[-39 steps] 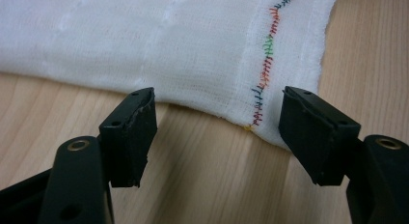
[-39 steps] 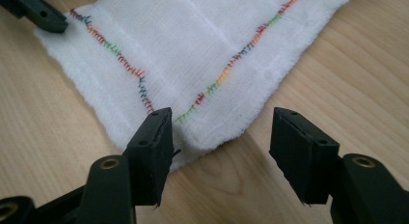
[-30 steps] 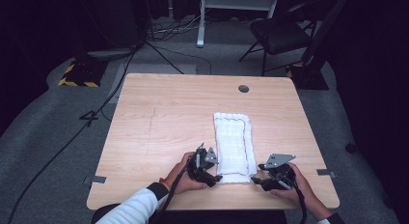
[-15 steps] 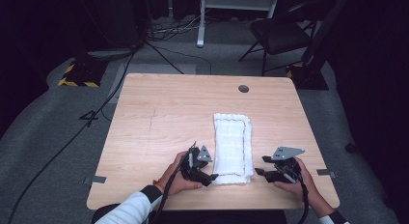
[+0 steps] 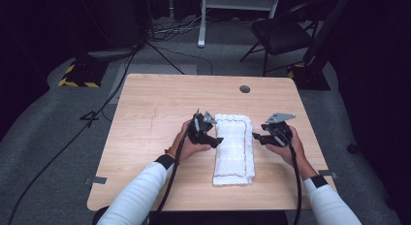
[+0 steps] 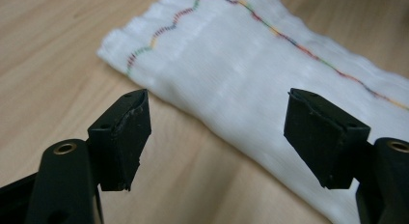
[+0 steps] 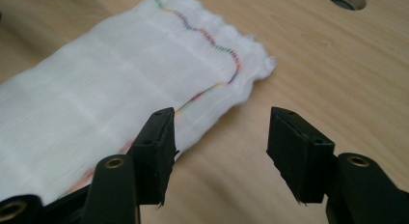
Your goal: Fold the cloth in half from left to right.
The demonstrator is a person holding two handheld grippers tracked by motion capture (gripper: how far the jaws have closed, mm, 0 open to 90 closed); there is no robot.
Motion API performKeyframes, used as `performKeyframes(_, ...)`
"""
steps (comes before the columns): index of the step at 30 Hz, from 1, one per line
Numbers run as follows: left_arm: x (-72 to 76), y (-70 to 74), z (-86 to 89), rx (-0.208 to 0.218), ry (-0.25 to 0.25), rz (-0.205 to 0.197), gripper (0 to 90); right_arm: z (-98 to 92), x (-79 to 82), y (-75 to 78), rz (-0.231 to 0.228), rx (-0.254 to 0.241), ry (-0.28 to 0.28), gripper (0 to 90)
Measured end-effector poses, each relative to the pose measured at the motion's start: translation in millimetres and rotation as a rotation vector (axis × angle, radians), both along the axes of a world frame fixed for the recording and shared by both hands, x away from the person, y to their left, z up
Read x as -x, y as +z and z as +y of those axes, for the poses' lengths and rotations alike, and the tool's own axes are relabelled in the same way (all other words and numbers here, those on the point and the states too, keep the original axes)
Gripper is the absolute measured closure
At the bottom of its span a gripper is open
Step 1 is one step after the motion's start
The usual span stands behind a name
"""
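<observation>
Flanking a folded white towel (image 5: 234, 148) on the tabletop (image 5: 160, 104), the left tool (image 5: 209, 134) and right tool (image 5: 261, 136) are both released, gripping nothing; the left's jaws have just been opening, the right's closing. Next step, likely: each pinches the far corner ahead of it.

One white folded cloth (image 5: 234, 148) lies at the centre of one wooden table (image 5: 160, 108). Two grippers flank it: the left gripper (image 5: 214, 139) at nine o'clock of the cloth and the right gripper (image 5: 255, 136) at three o'clock. One round hole (image 5: 245, 89) sits in the tabletop at twelve o'clock. On the floor beyond, one dark chair (image 5: 281, 33) stands at one o'clock.
</observation>
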State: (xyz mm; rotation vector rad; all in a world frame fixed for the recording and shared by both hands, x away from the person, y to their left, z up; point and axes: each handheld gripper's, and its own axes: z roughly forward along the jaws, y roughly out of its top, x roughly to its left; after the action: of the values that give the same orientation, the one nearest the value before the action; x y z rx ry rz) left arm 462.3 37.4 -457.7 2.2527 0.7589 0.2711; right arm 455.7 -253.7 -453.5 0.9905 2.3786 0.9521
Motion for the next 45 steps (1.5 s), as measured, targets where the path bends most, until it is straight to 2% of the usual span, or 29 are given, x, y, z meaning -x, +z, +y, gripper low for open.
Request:
performKeyframes(3, -20.5, -3.6, -7.0, 0.011, 0.038, 0.019, 25.2, 8.4, -23.3, -5.8, 0.022, -0.015, -0.018, 44.0)
performKeyframes(5, -31.7, -7.6, -11.4, -0.02, 0.069, 0.002, 25.3, 14.8, -35.4, -8.8, 0.026, -0.009, -0.022, 43.9)
performKeyframes(7, -42.6, -14.2, -15.0, -0.02, 0.096, 0.022, 25.2, 19.6, -46.4, -10.5, 0.026, -0.01, -0.032, 44.0)
performKeyframes(8, -47.2, -17.3, -16.6, -0.044, 0.107, 0.016, 25.3, 21.8, -51.8, -11.5, 0.033, -0.01, -0.037, 43.9)
performKeyframes(9, -51.2, -21.2, -18.7, -0.056, 0.128, 0.016, 25.4, 23.8, -56.8, -12.6, 0.041, -0.005, -0.038, 43.9)
performKeyframes(11, -58.4, -27.2, -20.9, -0.052, 0.14, 0.046, 24.8, 27.1, -65.3, -15.7, 0.051, 0.009, -0.046, 44.0)
performKeyframes(13, -62.6, -30.8, -22.8, -0.051, 0.15, 0.054, 23.3, 29.7, -70.5, -20.5, 0.051, 0.037, -0.042, 44.5)
performKeyframes(14, -64.6, -32.2, -23.8, -0.046, 0.151, 0.072, 23.1, 30.5, -73.2, -23.2, 0.068, 0.041, -0.043, 44.1)
performKeyframes(18, -69.1, -36.5, -25.9, -0.037, 0.147, 0.082, 18.4, 31.5, -77.7, -30.3, 0.099, 0.02, -0.053, 43.3)
performKeyframes(20, -69.7, -37.5, -26.4, -0.037, 0.137, 0.075, 17.1, 31.4, -79.1, -32.0, 0.102, 0.012, -0.051, 42.4)
performKeyframes(26, -72.2, -38.9, -23.5, -0.032, 0.08, 0.051, 18.4, 26.2, -84.7, -34.3, 0.161, -0.037, -0.057, 42.5)
performKeyframes(28, -70.9, -36.6, -24.3, -0.03, 0.055, 0.061, 25.7, 26.3, -84.7, -34.1, 0.163, -0.041, -0.036, 49.0)
performKeyframes(32, -70.7, -32.7, -25.7, -0.02, 0.015, 0.086, 49.8, 29.4, -82.8, -32.4, 0.184, -0.052, -0.001, 66.7)
performKeyframes(36, -72.8, -32.8, -24.0, 0.016, -0.004, 0.124, 70.0, 30.4, -82.1, -32.5, 0.196, -0.068, 0.008, 74.2)
performKeyframes(39, -75.4, -33.3, -22.4, 0.031, -0.013, 0.139, 76.5, 33.4, -80.8, -31.4, 0.2, -0.058, 0.006, 80.2)
performKeyframes(42, -77.9, -32.7, -21.2, 0.027, -0.025, 0.147, 78.6, 37.9, -80.2, -29.7, 0.192, -0.029, 0.009, 83.6)
performKeyframes(45, -78.2, -31.9, -22.2, 0.004, -0.026, 0.119, 79.3, 42.7, -80.0, -28.6, 0.161, 0.013, 0.003, 84.9)
